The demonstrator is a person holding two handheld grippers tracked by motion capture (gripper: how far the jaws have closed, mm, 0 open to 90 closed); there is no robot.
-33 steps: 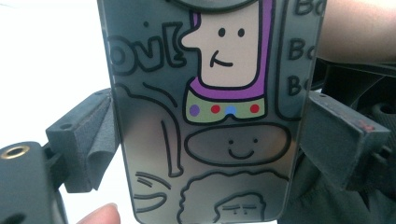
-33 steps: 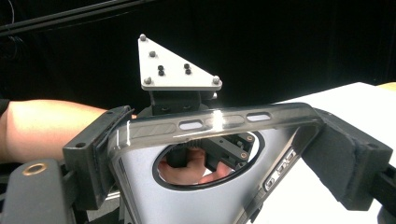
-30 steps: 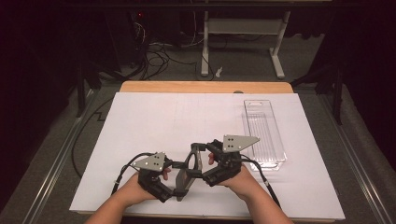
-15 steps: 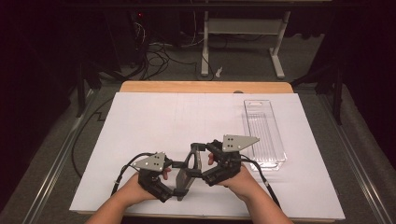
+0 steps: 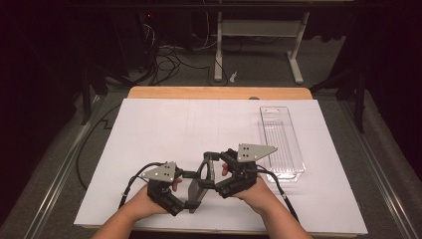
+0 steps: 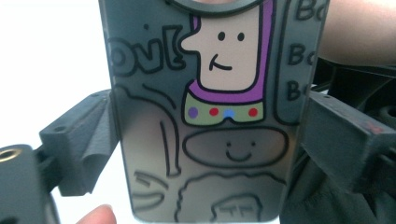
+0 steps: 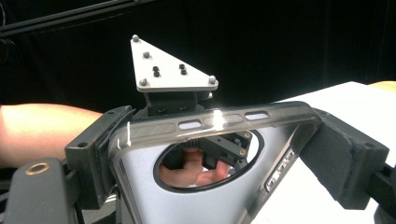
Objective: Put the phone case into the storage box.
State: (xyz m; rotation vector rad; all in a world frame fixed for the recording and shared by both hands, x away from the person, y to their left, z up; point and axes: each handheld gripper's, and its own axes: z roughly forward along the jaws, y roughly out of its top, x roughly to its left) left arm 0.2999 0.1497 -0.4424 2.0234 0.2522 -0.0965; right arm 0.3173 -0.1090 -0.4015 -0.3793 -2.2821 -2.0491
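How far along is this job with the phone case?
The phone case is already off the table, clamped between the left hand-held gripper and the right hand-held gripper. In hand: both are holding it near the table's front. The clear tray lies empty, so placing it there may be what remains.

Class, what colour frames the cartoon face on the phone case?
Purple, clearest in the left gripper view on the phone case.

Phone case (image 7: 205,186) between right gripper (image 7: 210,140) jaws (left gripper (image 7: 173,88) behind)
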